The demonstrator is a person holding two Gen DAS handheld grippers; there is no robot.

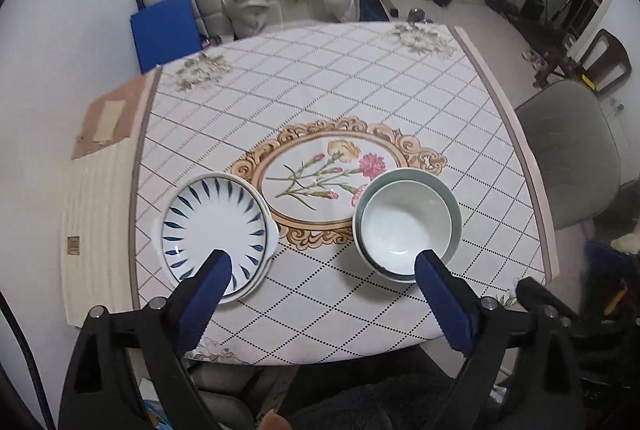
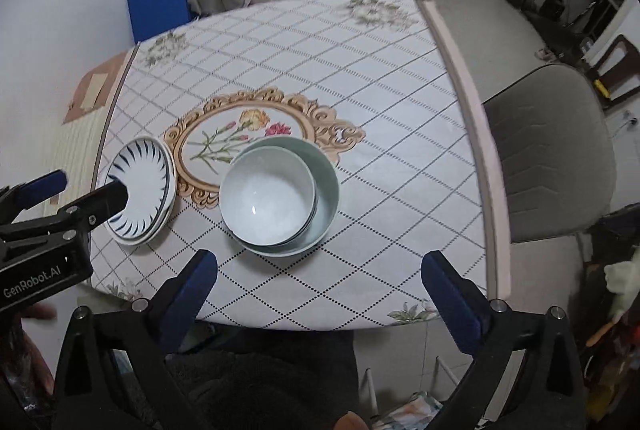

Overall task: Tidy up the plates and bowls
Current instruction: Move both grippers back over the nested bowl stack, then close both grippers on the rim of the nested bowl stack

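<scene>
On tablecloth's gold-framed flower medallion (image 1: 332,173): blue-streaked white plates (image 1: 214,226) stacked left, pale-green nested bowls (image 1: 408,222) right, sorted w/ both grippers (image 1: 324,266) (image 2: 320,266) released.

L gripper (image 1: 322,262): black angular frame, blue pads on both fingers (image 1: 208,294), silver screws at the pivots, black cable at 9 o'clock. R gripper (image 2: 320,270): same build. White "GenRobot.AI" lettering on L body, seen at 8 o'clock in R view.
</scene>
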